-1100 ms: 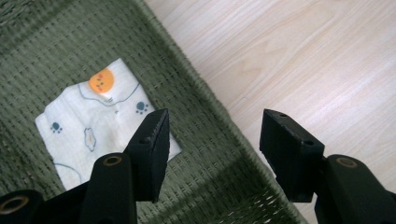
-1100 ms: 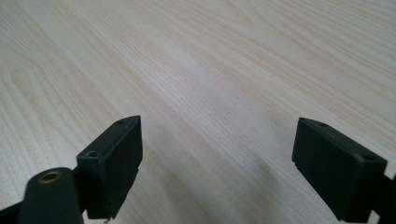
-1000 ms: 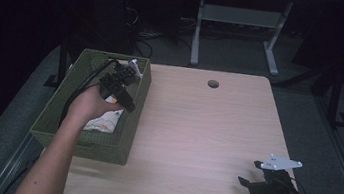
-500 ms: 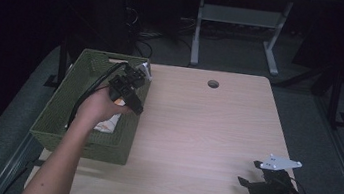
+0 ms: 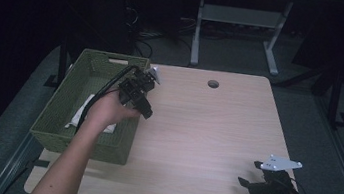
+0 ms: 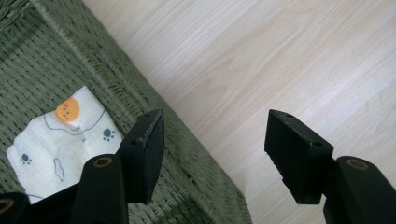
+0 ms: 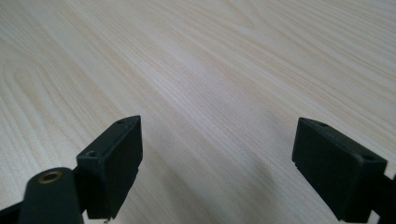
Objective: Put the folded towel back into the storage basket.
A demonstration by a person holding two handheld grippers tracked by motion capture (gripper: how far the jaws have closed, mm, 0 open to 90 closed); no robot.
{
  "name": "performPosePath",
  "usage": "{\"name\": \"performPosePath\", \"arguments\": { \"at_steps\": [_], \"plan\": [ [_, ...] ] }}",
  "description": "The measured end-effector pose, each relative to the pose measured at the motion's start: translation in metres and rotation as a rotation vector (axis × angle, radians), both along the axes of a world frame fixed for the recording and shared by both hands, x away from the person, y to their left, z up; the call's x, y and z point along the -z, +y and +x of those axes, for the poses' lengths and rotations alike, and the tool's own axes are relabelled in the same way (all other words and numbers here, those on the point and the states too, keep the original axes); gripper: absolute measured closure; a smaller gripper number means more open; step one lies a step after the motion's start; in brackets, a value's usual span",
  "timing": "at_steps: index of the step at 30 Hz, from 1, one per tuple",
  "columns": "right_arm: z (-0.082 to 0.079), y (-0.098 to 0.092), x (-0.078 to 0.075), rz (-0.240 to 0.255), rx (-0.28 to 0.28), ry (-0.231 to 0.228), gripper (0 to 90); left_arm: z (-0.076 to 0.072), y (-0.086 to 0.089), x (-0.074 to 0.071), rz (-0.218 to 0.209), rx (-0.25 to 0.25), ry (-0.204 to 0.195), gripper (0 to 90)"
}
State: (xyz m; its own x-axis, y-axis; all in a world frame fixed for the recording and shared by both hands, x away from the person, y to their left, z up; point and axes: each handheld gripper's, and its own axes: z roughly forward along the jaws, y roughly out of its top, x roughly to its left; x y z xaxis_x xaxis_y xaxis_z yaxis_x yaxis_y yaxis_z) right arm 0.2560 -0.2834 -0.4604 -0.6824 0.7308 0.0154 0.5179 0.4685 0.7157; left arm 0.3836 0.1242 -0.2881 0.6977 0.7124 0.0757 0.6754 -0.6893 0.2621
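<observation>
- The left gripper point(image 5: 145, 104) hangs over the right-hand wall of the basket point(image 5: 59, 112), at about 9 o'clock on the table point(image 5: 205, 131). Its jaws have just been opening and now stand spread, with nothing between them.
- The right gripper point(image 5: 249, 180) rests low near the table's 5 o'clock corner, jaws likewise spread and empty over bare wood.
- The cloth point(image 6: 56, 140) lies flat on the basket floor, against the wall nearest the left gripper; in the left gripper view it sits at 8 o'clock from the jaws.
- By its look the cloth is light, soft and limp, a thin white fabric with paw prints and an orange spot. It should not slip or break, but it will droop and may unfold when lifted.
- A good hold would be a pinch on a free corner or folded edge, jaws coming down past the basket wall.
- Count: one basket, one cloth, two grippers, one round hole point(image 5: 213, 84) at the table's 12 o'clock.
</observation>
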Motion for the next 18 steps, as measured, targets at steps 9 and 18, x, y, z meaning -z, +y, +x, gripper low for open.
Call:
{"name": "performPosePath", "arguments": {
  "at_steps": [9, 18],
  "plan": [
    [-0.001, -0.003, 0.0, -0.002, 0.006, 0.0, 15.9, -0.003, -0.016, 0.01, -0.01, 0.029, 0.009, 37.1],
    [-0.001, -0.003, 0.0, -0.004, 0.008, 0.002, 15.9, -0.007, -0.027, 0.016, -0.018, 0.047, 0.005, 36.7]
  ]
}}
